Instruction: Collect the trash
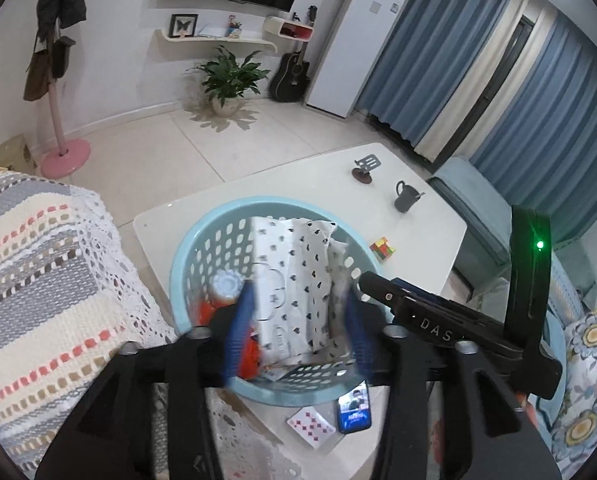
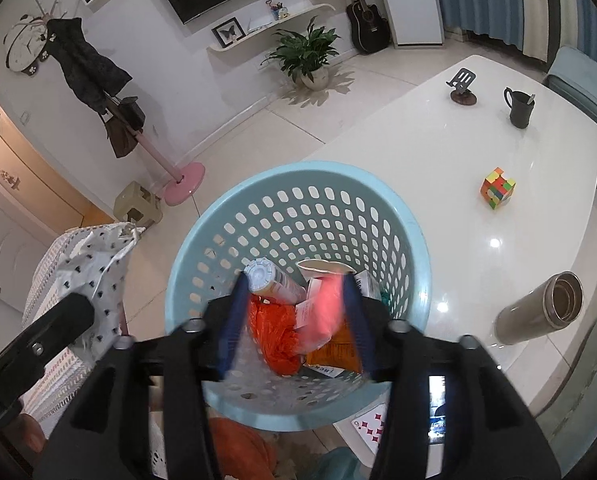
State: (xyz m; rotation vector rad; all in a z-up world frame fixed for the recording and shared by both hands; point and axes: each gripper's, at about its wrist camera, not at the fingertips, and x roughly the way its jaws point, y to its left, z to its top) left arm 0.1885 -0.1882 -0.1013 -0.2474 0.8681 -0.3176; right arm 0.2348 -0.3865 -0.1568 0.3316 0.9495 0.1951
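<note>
A light blue perforated basket [image 1: 202, 248] [image 2: 298, 200] stands on the white table's near edge. My left gripper [image 1: 298, 312] is above it, fingers spread, with a white bag printed with black hearts [image 1: 294, 272] between them; that bag also shows at the left in the right wrist view [image 2: 94, 276]. My right gripper [image 2: 294, 312] is open over the basket, and a blurred pink paper cup [image 2: 324, 300] is between its fingers, apart from them. Inside lie a white-capped bottle [image 2: 266, 278], an orange plastic bag [image 2: 276, 336] and an orange wrapper [image 2: 334, 354].
On the white table [image 2: 418, 168] are a Rubik's cube [image 2: 497, 189], a dark mug [image 2: 520, 109], a phone stand [image 2: 463, 84], a metal flask [image 2: 542, 308], a phone [image 1: 353, 407] and a playing card [image 1: 310, 426]. A crocheted sofa cover [image 1: 38, 280] lies left.
</note>
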